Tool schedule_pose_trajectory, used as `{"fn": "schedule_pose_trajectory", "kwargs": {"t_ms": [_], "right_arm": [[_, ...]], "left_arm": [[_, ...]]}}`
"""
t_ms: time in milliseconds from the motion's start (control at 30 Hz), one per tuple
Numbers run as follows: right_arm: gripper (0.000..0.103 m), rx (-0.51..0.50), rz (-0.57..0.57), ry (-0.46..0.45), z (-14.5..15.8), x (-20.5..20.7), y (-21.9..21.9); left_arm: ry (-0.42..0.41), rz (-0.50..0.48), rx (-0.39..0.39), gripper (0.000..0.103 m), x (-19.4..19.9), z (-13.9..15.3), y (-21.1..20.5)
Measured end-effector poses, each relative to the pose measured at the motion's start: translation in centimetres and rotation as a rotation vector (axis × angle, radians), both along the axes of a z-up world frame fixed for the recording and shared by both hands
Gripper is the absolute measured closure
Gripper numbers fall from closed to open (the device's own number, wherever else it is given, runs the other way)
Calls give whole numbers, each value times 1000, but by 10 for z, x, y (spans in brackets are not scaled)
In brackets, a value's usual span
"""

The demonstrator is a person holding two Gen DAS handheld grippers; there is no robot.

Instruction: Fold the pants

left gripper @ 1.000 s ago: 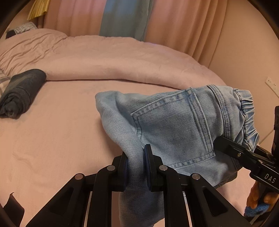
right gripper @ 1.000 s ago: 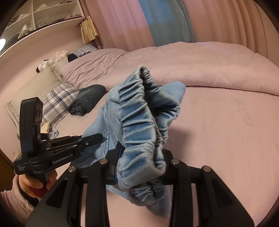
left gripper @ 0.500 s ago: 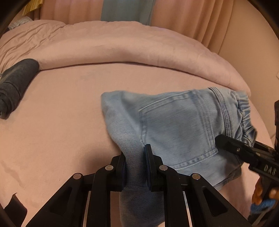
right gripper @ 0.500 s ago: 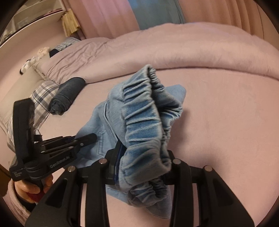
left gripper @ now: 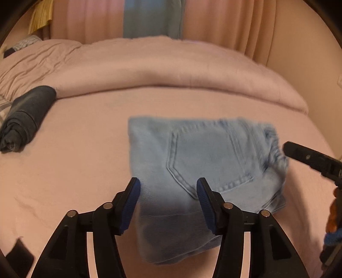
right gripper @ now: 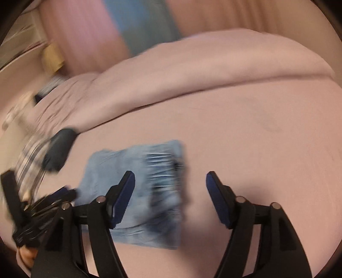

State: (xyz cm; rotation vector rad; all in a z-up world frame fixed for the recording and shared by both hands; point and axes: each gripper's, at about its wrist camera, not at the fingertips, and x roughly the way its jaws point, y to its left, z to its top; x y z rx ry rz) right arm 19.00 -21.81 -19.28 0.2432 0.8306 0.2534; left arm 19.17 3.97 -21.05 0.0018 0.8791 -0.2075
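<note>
The light blue denim pants [left gripper: 205,162] lie folded in a compact bundle on the pink bed sheet [left gripper: 74,166], back pocket up. My left gripper [left gripper: 168,192] is open just above their near edge, holding nothing. In the blurred right wrist view the pants [right gripper: 139,192] lie with the elastic waistband to the right. My right gripper [right gripper: 171,190] is open over the waistband end, empty. The right gripper also shows at the right edge of the left wrist view [left gripper: 310,158].
A rolled dark blue garment [left gripper: 27,117] lies at the left of the bed; it also shows in the right wrist view [right gripper: 58,149]. A pink duvet [left gripper: 171,68] is bunched along the far side. Curtains [left gripper: 149,19] hang behind. A plaid pillow [right gripper: 32,158] is far left.
Both grippers lowered the pants onto the sheet and opened, letting them go. The pants now lie flat on the bed. The right wrist view is blurred by motion.
</note>
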Motion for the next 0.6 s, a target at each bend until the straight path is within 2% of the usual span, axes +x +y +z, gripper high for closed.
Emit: {"fn": "schedule_pose_trajectory", "kwargs": {"t_ms": [33, 67, 167, 267, 333, 367, 467, 533, 567, 600], "right_arm": [[60, -29, 42, 12, -4, 1, 11], [63, -64, 87, 32, -11, 3, 23], [63, -187, 114, 93, -35, 8, 42], [63, -238, 134, 91, -39, 10, 42], [62, -266, 149, 106, -31, 9, 46], [60, -260, 148, 111, -22, 6, 45], [60, -182, 148, 93, 5, -8, 48], [48, -179, 127, 76, 33, -24, 47], [46, -185, 125, 66, 40, -32, 53], [43, -189, 128, 53, 52, -41, 53]], "left_arm": [[7, 2, 23, 46, 0, -7, -2], [18, 0, 51, 44, 1, -14, -5], [16, -16, 64, 43, 2, -21, -7], [50, -15, 65, 43, 2, -14, -3], [52, -9, 63, 43, 1, -3, -3], [25, -2, 51, 43, -7, 11, 0], [-26, 10, 56, 43, -29, 45, -1], [-37, 2, 67, 43, -41, 70, -1], [-38, 2, 74, 40, -48, 82, 0], [-40, 8, 78, 32, -56, 95, 1]]}}
